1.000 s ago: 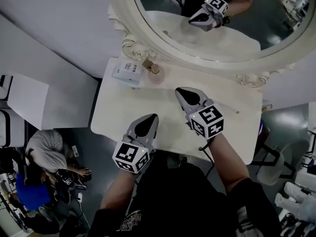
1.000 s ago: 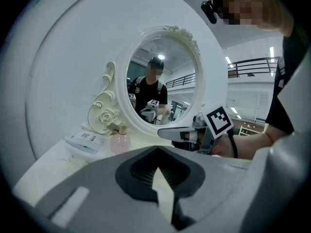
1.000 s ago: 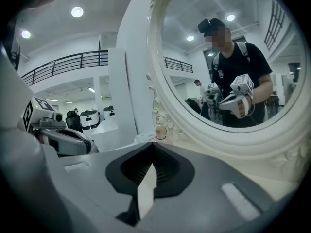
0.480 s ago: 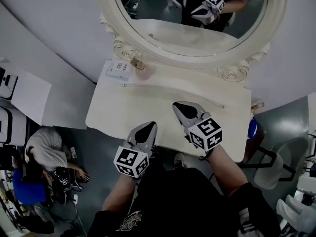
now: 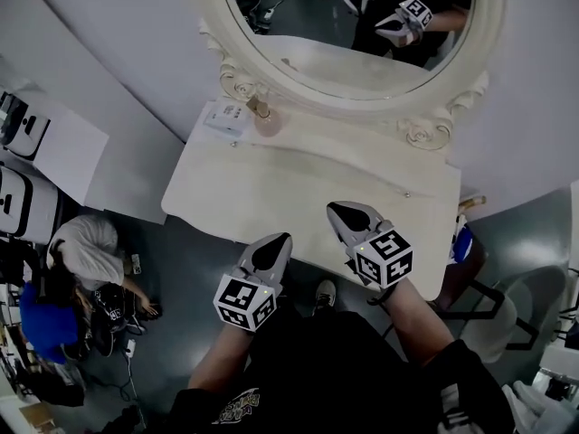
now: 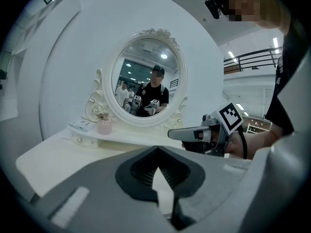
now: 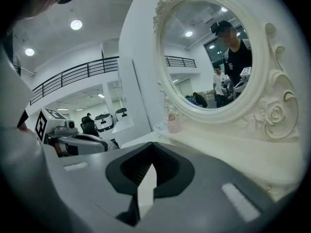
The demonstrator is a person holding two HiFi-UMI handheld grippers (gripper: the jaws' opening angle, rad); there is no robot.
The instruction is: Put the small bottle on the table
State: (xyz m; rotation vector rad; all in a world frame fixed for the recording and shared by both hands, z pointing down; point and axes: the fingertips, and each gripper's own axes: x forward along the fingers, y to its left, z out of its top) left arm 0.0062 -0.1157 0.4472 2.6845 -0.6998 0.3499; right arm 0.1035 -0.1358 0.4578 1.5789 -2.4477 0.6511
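Small bottle (image 5: 266, 120): pink, upright, at the far left back of the counter (image 5: 298, 188). I judge that it stands on a low ledge at the foot of the mirror (image 5: 362, 107). Neither pair of tongs touches it.
Neighbour: a white box (image 5: 225, 116) sits just beside the bottle, on its left.
Left tongs (image 5: 282, 239): closed tip to tip with nothing between them, over the near edge of the counter and well apart from the bottle.
Right tongs (image 5: 336, 210): pressed together and empty, over the near right of the counter, well apart from the bottle.
Step in hand: by my reading, the bottle is not yet gripped.
Hazard, closed arrival: if I reach it without spreading the tongs, the tips will push the bottle instead of straddling it and may topple it.
Hazard, crowding: the jaw on the box side may catch the box and drag it along.
Hazard, overreach: the carved frame stands close behind the bottle, so going too deep strikes it.
Hazard, slip: I expect a smooth, rounded body, and a light or high grip could drop it on the way down to the counter.
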